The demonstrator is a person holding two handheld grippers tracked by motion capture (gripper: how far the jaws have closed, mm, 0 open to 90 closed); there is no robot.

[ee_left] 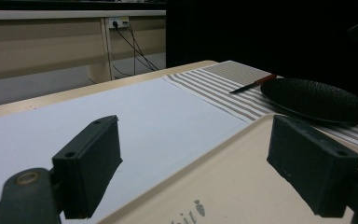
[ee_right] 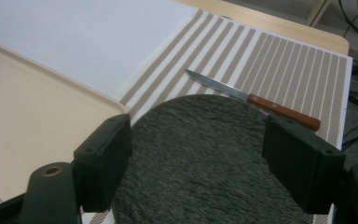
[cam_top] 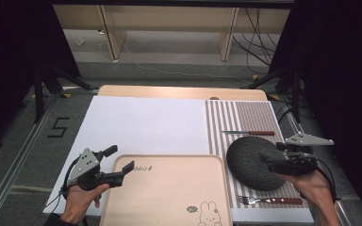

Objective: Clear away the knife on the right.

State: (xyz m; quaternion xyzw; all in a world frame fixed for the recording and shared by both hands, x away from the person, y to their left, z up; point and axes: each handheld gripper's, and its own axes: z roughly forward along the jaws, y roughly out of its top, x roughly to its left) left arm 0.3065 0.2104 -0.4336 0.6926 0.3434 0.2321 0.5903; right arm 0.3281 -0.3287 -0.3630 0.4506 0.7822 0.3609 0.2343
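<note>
At the near edge of the table, the fork (cam_top: 269, 200) lies on the striped placemat (cam_top: 245, 115), just beside the near rim of the dark plate (cam_top: 252, 162). The beige tray (cam_top: 165, 188) sits left of the placemat, over the near edge of the white sheet (cam_top: 141, 122). A rabbit drawing is printed near the tray's near right corner; a short printed word near its far left corner is too small to read.

The left gripper (cam_top: 121, 165) hovers at the tray's far left corner, jaws spread and holding nothing. The right gripper (cam_top: 269, 157) hangs over the right part of the plate, jaws likewise spread, with the plate surface between them in the right gripper view and no grip made.

Judgement: the step in hand is the approach to the plate. The next move calls for lowering one jaw under the rim and closing on it.

Beyond the plate, the knife (cam_top: 248, 133) lies on the placemat, its wooden handle toward the right edge. On the floor to the left, a marking reads "5".
</note>
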